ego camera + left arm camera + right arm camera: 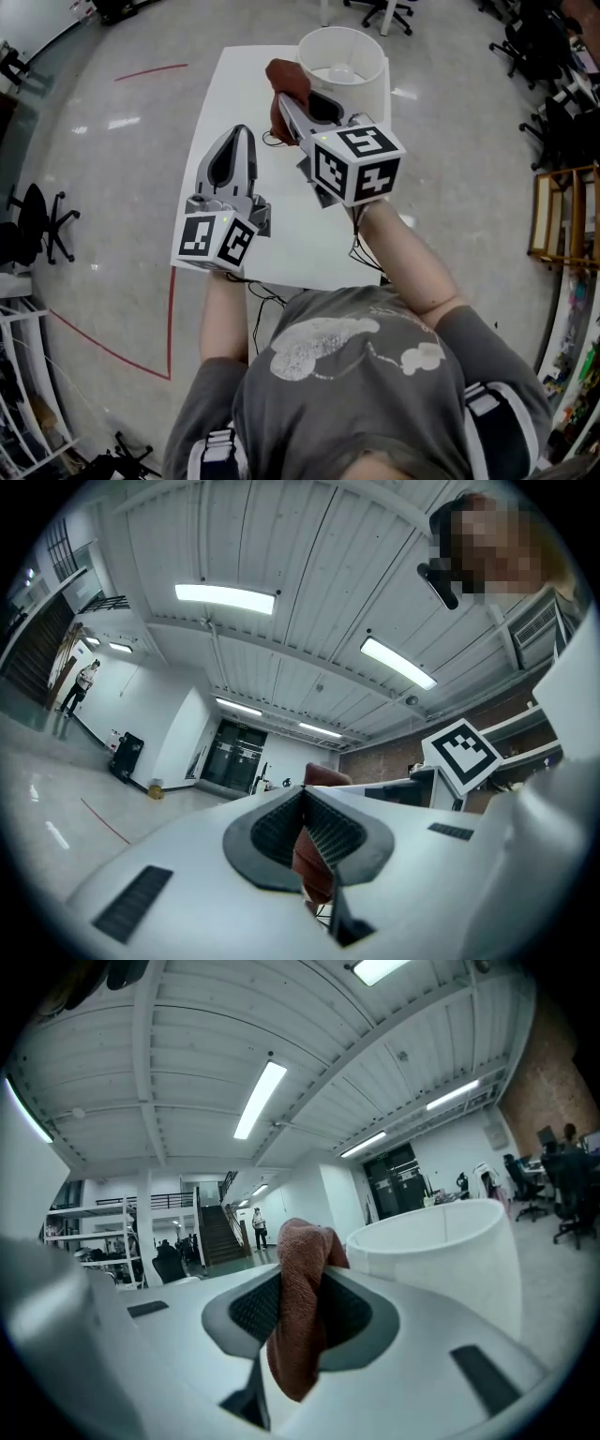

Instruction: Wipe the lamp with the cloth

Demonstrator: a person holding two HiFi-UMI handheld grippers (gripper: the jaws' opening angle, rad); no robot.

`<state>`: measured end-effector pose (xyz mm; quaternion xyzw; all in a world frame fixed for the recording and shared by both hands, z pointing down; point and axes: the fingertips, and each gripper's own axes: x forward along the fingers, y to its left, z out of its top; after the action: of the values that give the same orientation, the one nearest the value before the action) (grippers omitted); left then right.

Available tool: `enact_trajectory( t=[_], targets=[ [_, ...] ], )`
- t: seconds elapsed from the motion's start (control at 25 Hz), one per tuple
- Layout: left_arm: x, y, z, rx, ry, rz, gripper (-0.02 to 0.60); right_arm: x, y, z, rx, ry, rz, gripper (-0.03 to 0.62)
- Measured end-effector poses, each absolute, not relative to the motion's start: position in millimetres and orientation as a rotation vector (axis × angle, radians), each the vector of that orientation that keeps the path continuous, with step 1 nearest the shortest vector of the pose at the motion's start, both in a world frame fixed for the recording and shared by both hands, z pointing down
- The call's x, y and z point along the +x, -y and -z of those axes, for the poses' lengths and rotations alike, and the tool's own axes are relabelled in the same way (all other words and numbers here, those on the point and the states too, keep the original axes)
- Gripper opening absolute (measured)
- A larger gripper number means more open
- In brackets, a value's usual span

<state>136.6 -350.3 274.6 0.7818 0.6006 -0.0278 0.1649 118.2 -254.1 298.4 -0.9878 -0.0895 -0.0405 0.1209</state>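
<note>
Cloth (282, 77) of a reddish-brown colour is pinched between the jaws of the right gripper (284, 101), which are pressed onto it from both sides. In the right gripper view the cloth (300, 1316) runs lengthwise up and down through the right gripper (302, 1274). A rounded bunch stands up past the tips and a shorter tail hangs below the pads. From the head view that bunch points away from the person, toward the far end of the table (234, 84).

The lamp (361, 84) stands upright at that far end, its long axis vertical. The white drum shade (319, 47) has its open top facing up, and the bulb (339, 71) shows inside. The cloth is at the shade's upper left side, near the rim. It looks to be against the shade or just beside it, but no view settles whether they touch. In the right gripper view the shade (441, 1251) rises just to the right of the cloth.

The left gripper (246, 129) is held over the middle of the table, to the left of the right gripper and nearer the person, pointing the same way. Its jaws meet at the tips with nothing clamped between them. In its own view, past the left gripper (303, 791), the cloth (323, 776) shows straight ahead, above the tips and through the gap under them.
</note>
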Motion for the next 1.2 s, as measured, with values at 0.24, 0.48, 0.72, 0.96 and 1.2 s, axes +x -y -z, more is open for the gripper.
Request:
enact_trajectory(
  t=[0.24, 0.48, 0.72, 0.96, 1.2],
  targets=[
    [145.2, 348.8, -286.4, 2.233, -1.695, 0.031, 0.008, 126.1, 263.3, -332.7, -2.88, 0.245, 0.246, 0.092],
    [136.4, 343.9, -309.5, 2.266, -1.647, -0.033, 0.008, 111.8, 268.3, -379.8, -2.858, 0.177, 0.384, 0.091],
    [118.1, 347.5, -333.4, 2.349, -1.534, -0.088, 0.008, 89.3, 269.0, -427.5, -2.806, 0.078, 0.508, 0.091],
    [119.2, 370.5, -337.9, 2.454, -1.374, -0.082, 0.008, 88.6, 289.7, -433.5, -2.785, -0.106, 0.528, 0.091],
    [105.6, 377.1, -336.0, 2.541, -1.272, -0.06, 0.008, 85.2, 304.3, -412.1, -2.797, -0.337, 0.459, 0.091]
  ],
)
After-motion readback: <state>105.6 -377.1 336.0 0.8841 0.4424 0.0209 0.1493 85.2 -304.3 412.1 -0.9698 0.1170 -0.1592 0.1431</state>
